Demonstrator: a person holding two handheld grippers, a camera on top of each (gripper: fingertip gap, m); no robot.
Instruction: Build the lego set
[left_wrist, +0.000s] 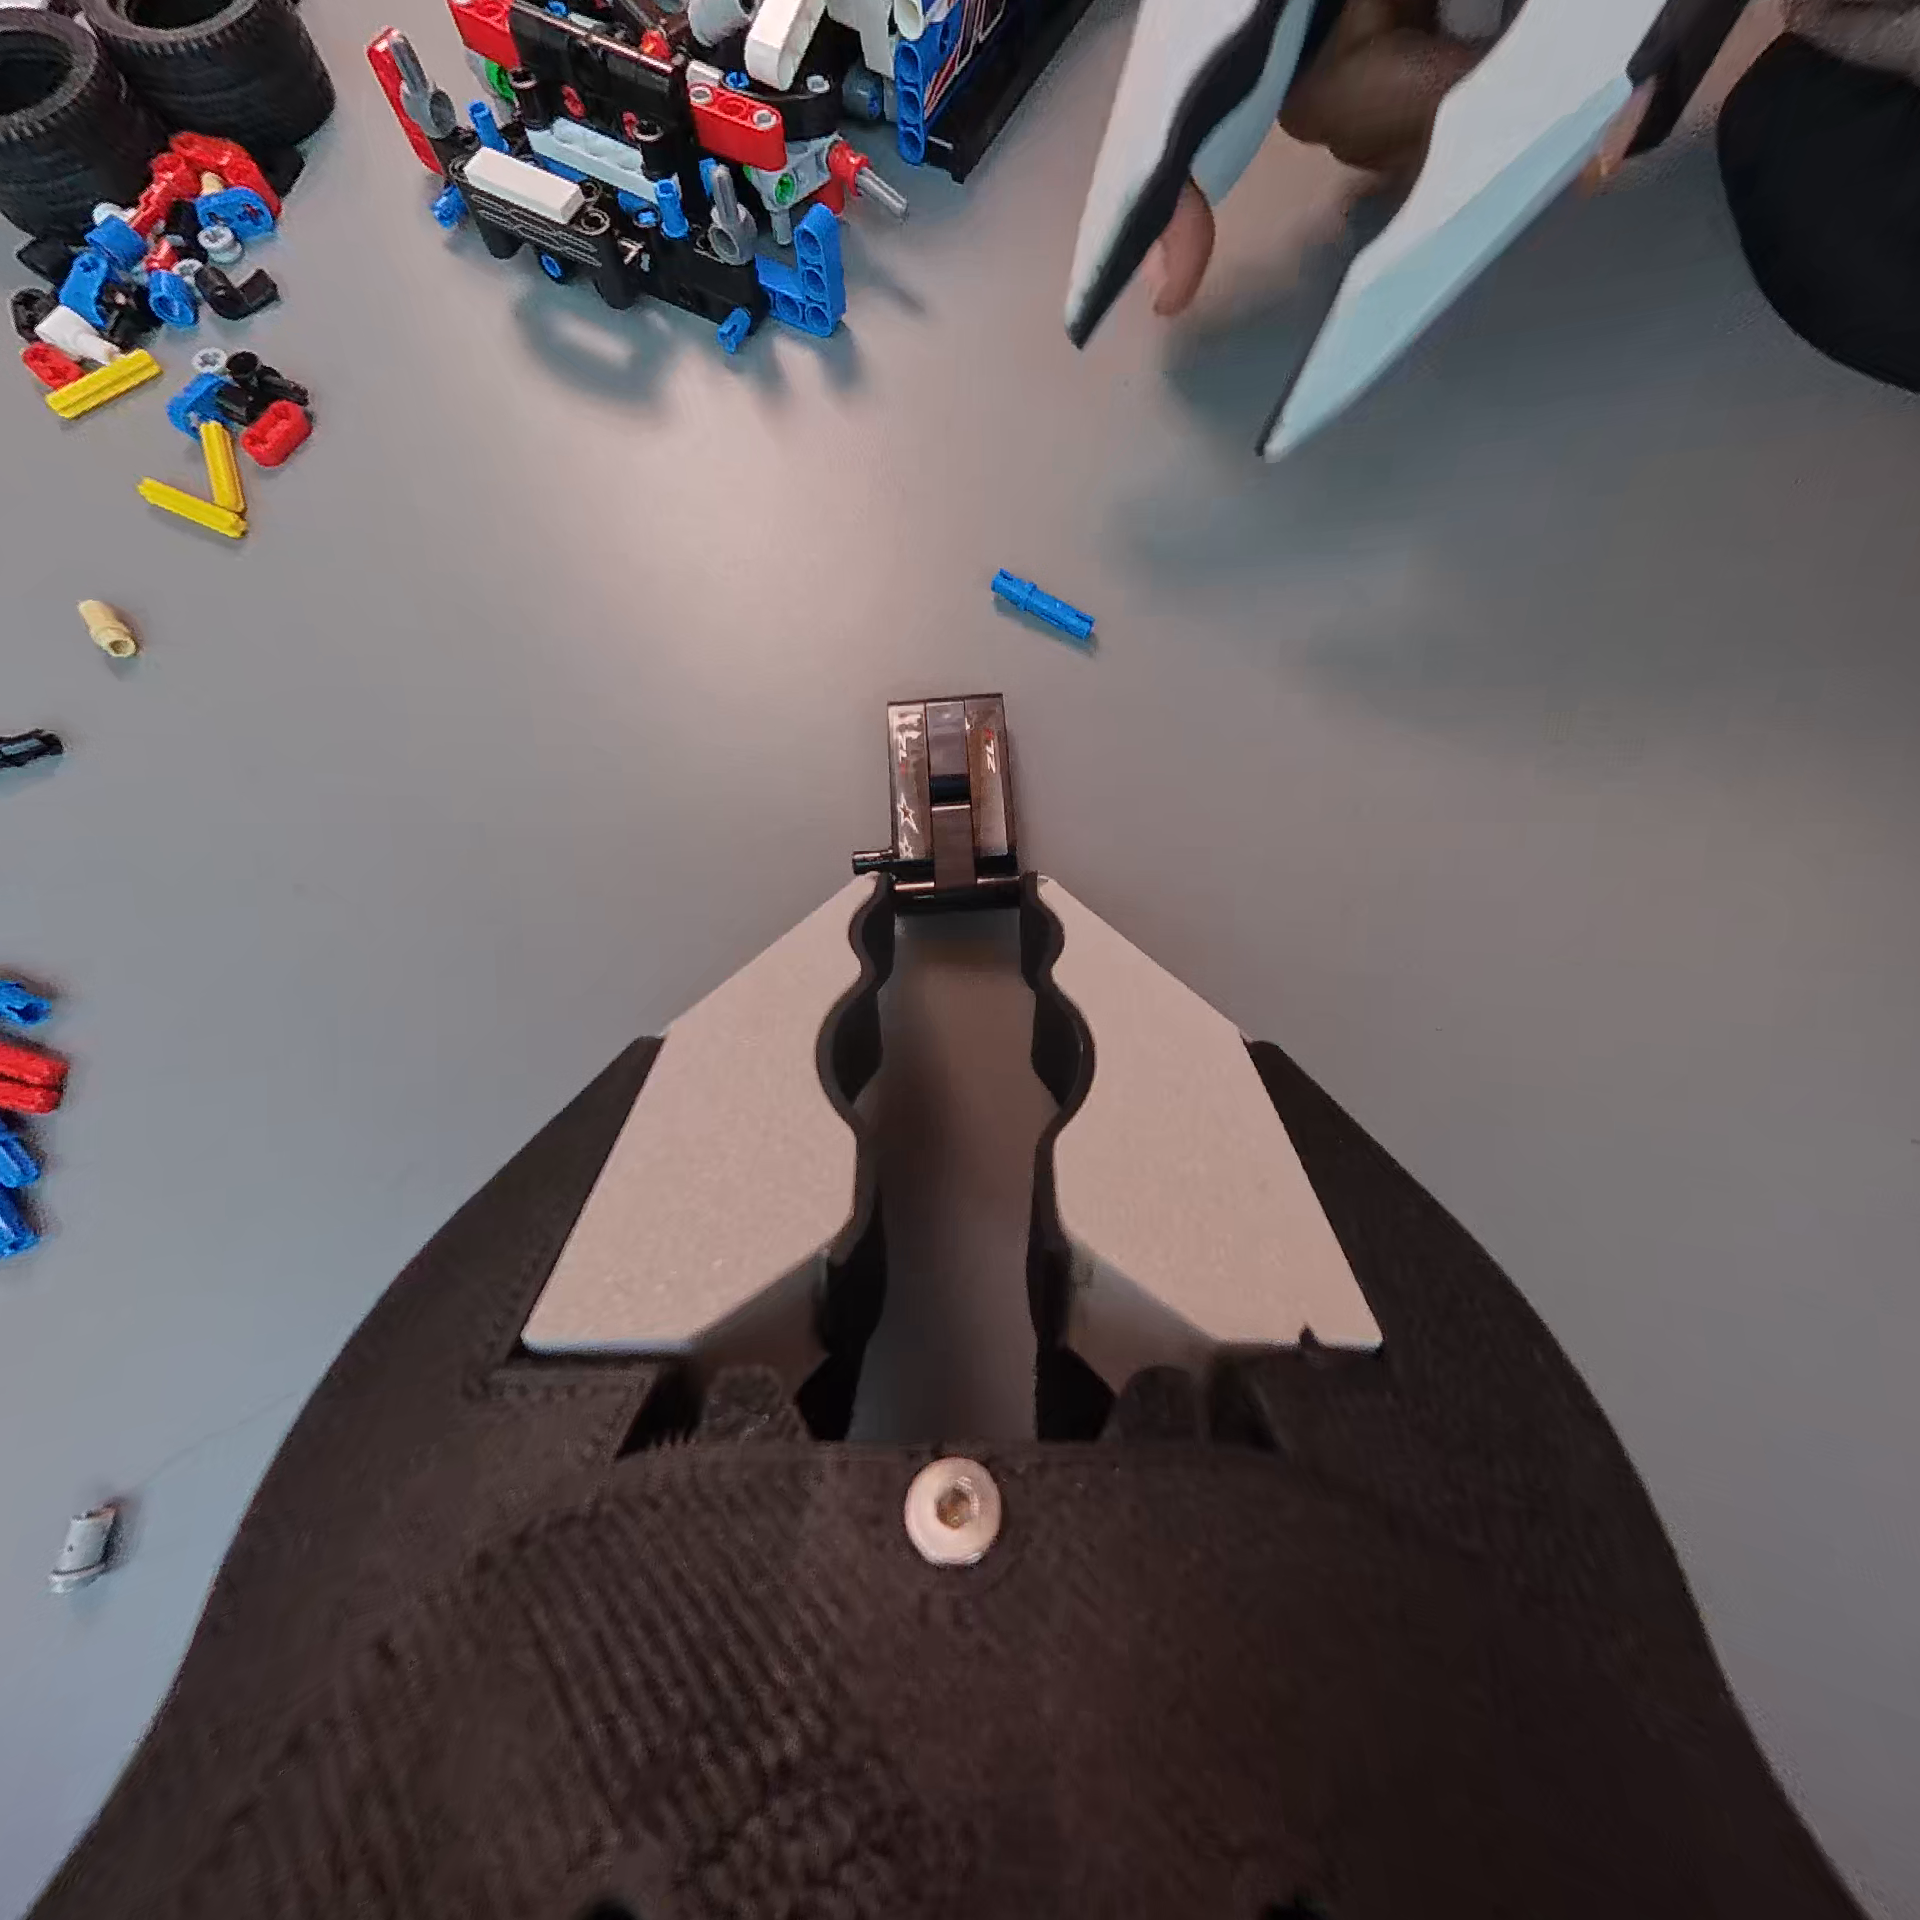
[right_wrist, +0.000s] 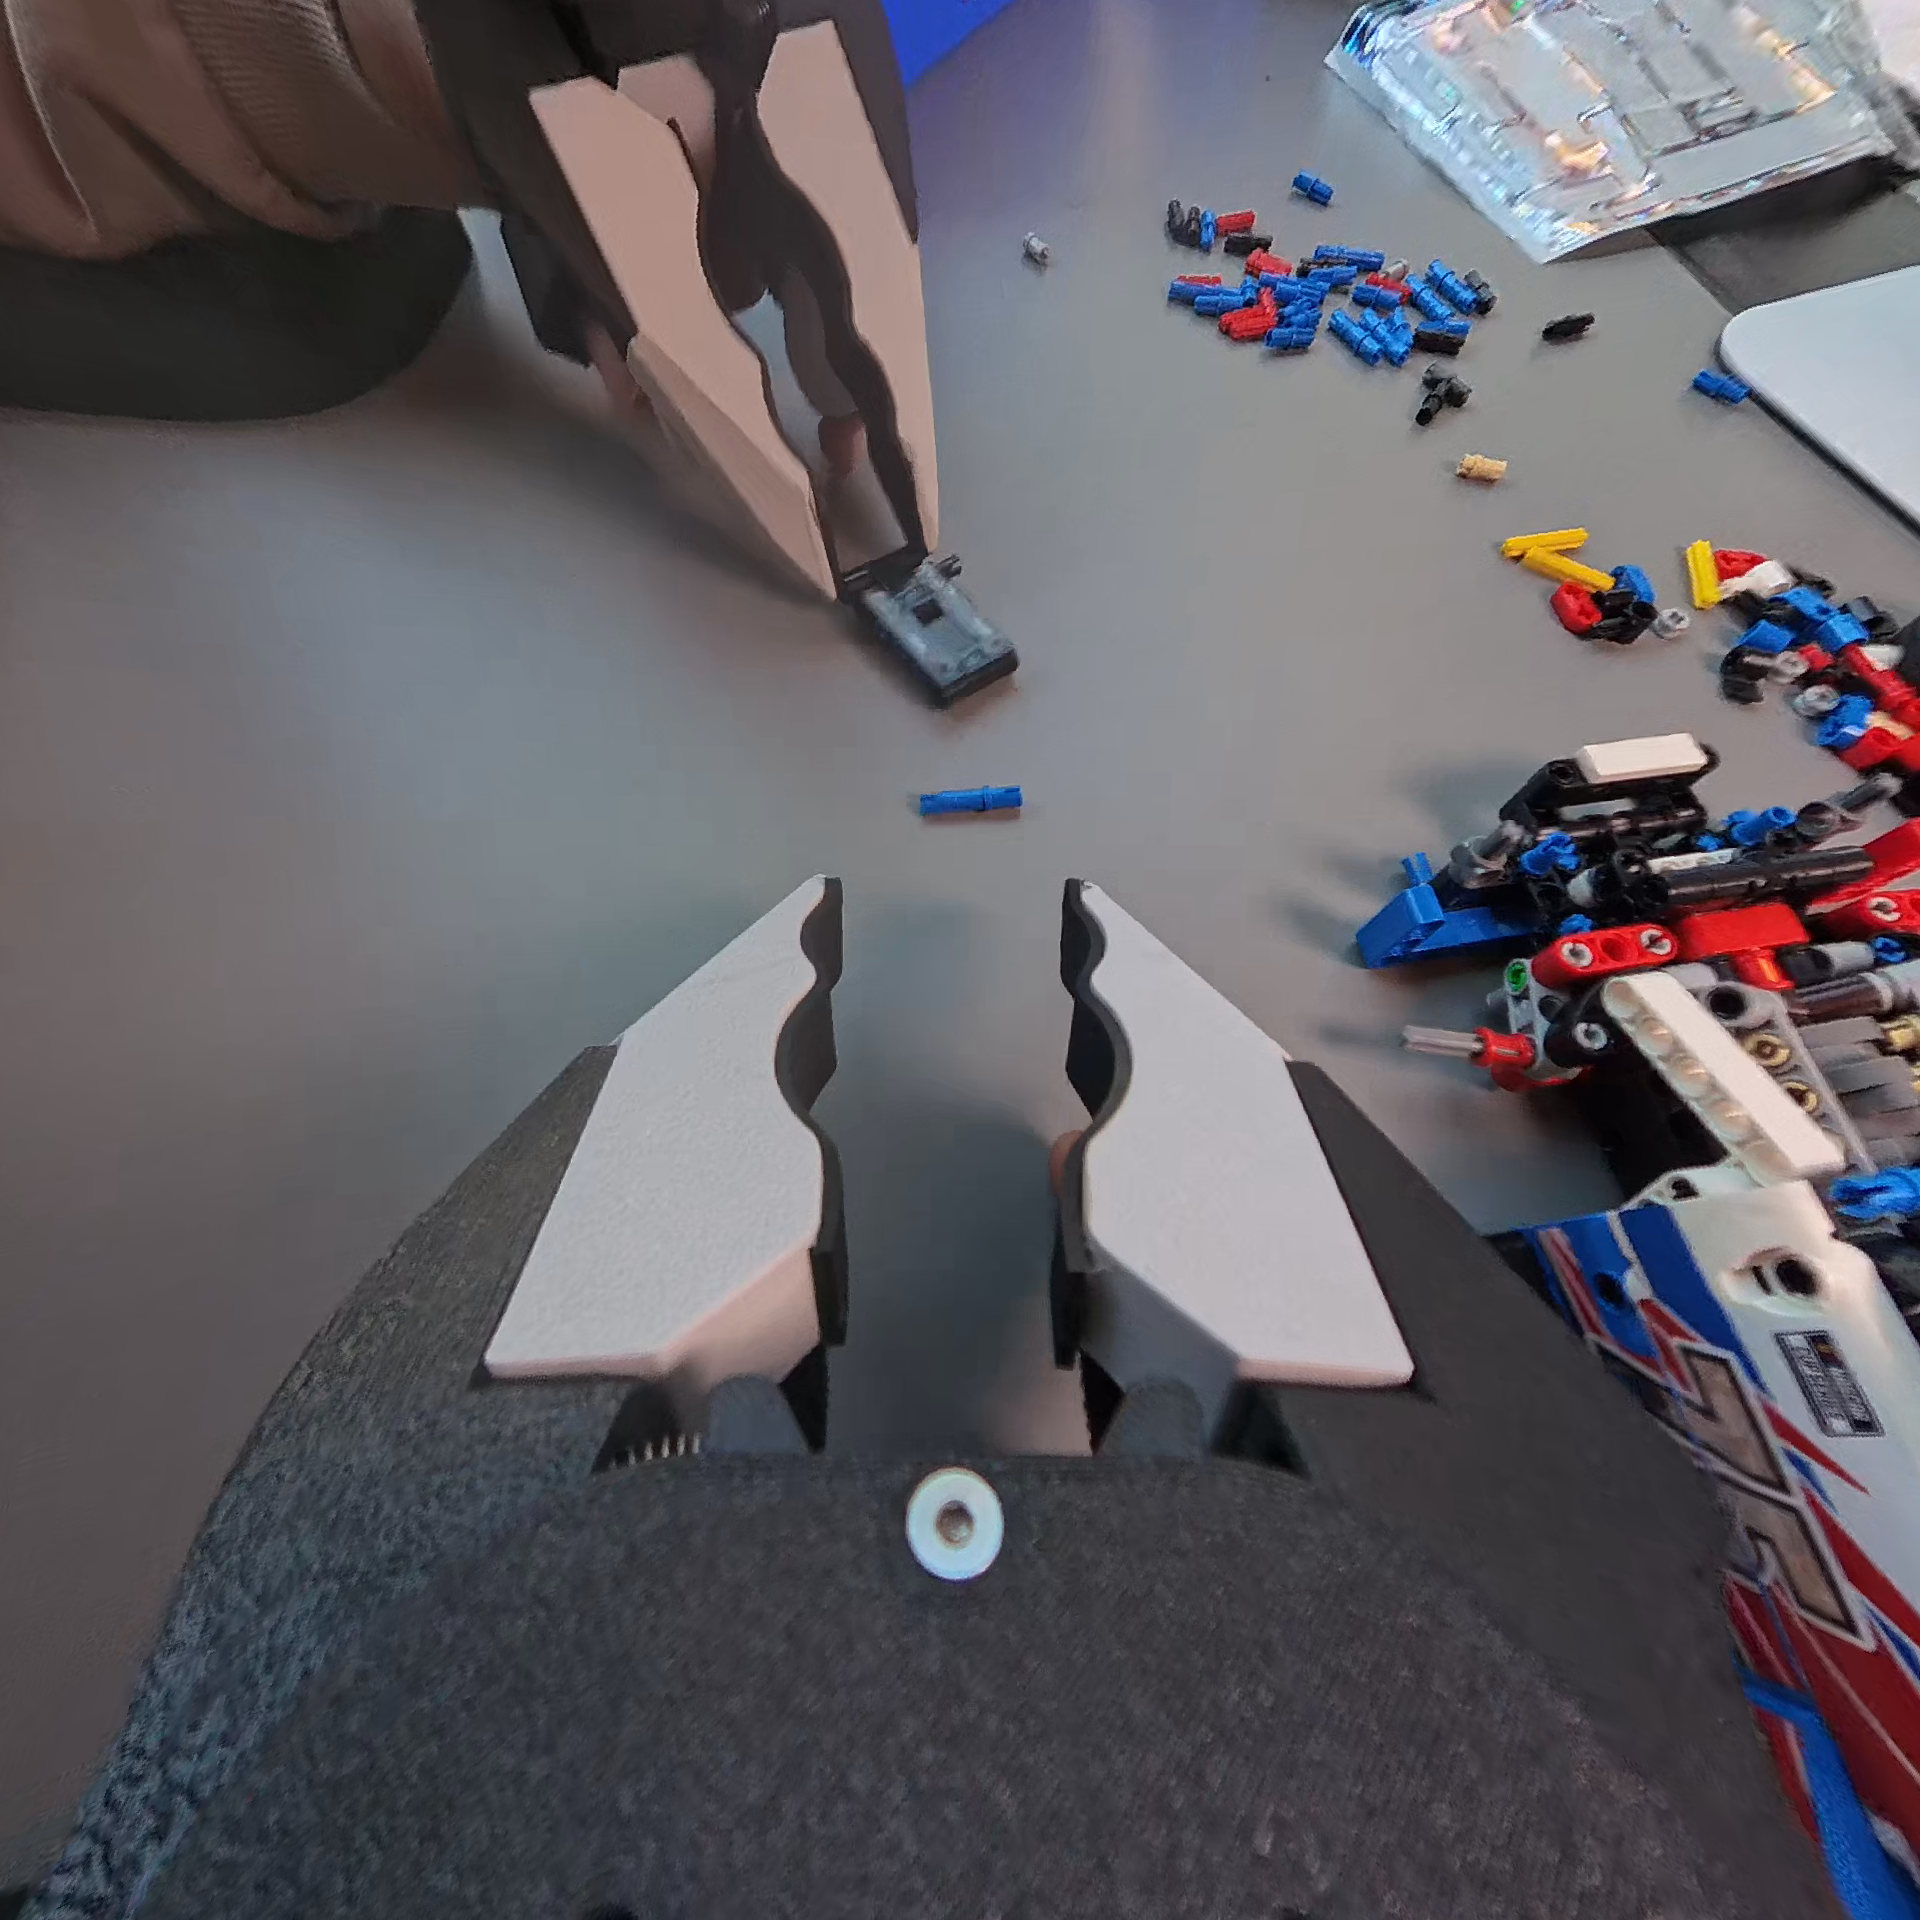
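Even, fairly bright overhead light leaves soft shadows on the grey tabletop (left_wrist: 623, 644). Motion blur smears the right tool (left_wrist: 1174, 395) in the left wrist view, and wide-angle distortion bends both pictures' edges. A crinkled foil bag (right_wrist: 1621, 114) glares.

1. The flat piece (left_wrist: 948, 795) is black with small white and red markings.
2. The lone pin (right_wrist: 969, 800) is blue.
3. The table (left_wrist: 520, 644) is plain grey.
4. The gripper fingers (right_wrist: 675, 1132) are white-faced with black inner edges.
5. The car model (right_wrist: 1704, 997) mixes red, blue, black and white.
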